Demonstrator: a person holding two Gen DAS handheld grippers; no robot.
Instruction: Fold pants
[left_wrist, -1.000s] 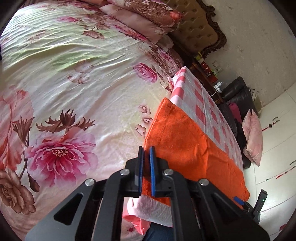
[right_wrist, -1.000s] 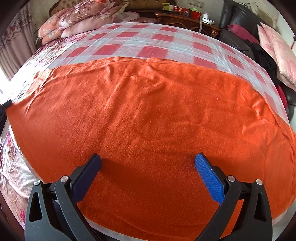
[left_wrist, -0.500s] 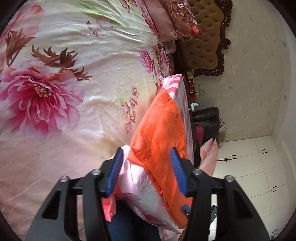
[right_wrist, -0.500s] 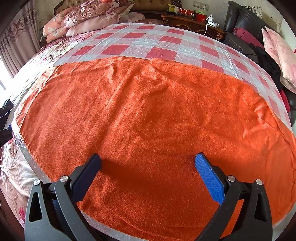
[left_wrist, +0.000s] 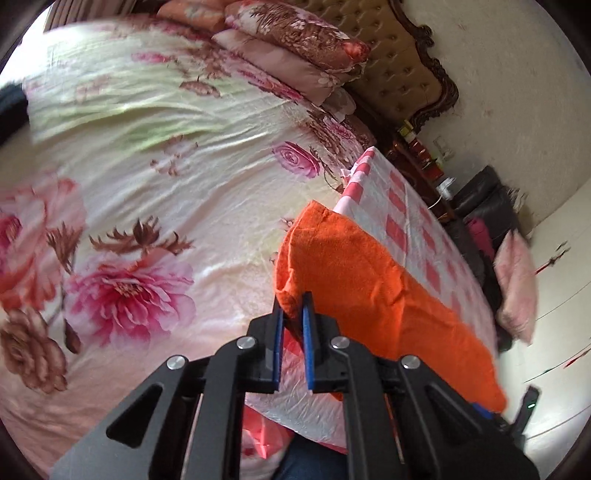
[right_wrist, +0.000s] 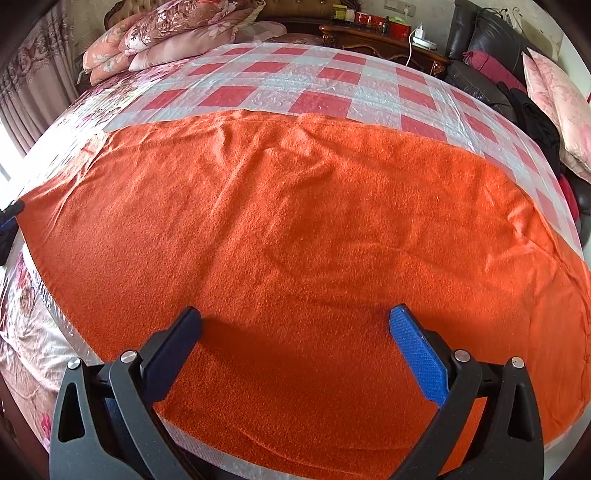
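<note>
Orange fleece, the pants (right_wrist: 295, 236), lies spread flat over a red-and-white checked plastic sheet (right_wrist: 332, 81) on the bed, one end hanging at the sheet's edge beside the flowered bedspread (left_wrist: 147, 206). My left tongs (left_wrist: 293, 314) are closing on that end, a fold of the cloth pinched between the blue pads (a small bunch sticks up above them). My right tongs (right_wrist: 295, 325) hang over the middle of the pants, jaws wide apart, gripping nothing.
</note>
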